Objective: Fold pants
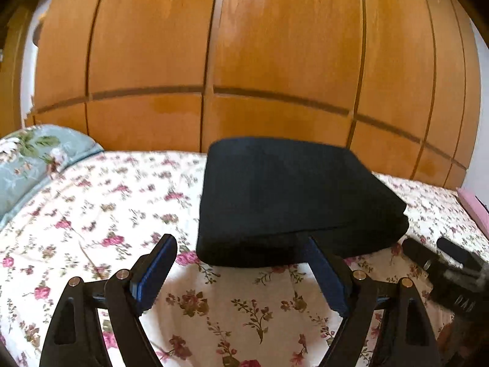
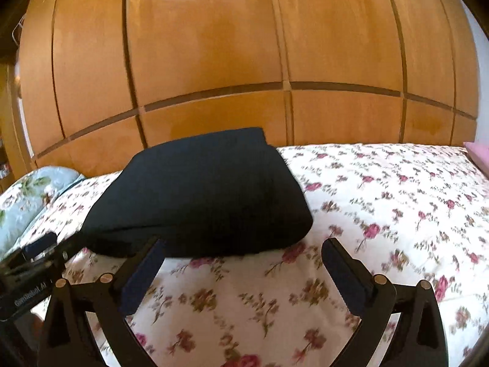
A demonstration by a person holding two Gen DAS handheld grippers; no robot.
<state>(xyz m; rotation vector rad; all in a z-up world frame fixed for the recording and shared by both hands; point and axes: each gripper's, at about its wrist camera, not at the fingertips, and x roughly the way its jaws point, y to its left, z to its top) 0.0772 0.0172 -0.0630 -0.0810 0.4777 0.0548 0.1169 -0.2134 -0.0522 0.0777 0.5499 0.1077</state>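
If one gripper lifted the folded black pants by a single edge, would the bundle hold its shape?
Probably not. The black pants lie as a thick stack with soft, rounded edges, so the layers would likely sag and unfold. They look like matte fabric, so slipping seems unlikely. On the floral bedspread a push may drag and bunch the bottom layer.

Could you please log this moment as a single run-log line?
pants: folded, lying on floral bedspread | left gripper: open, empty | right gripper: open, empty | both at near edge

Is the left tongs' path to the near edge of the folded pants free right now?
Probably yes. The left tongs are open just short of the pants, with only bare bedspread between; nothing blocks them.
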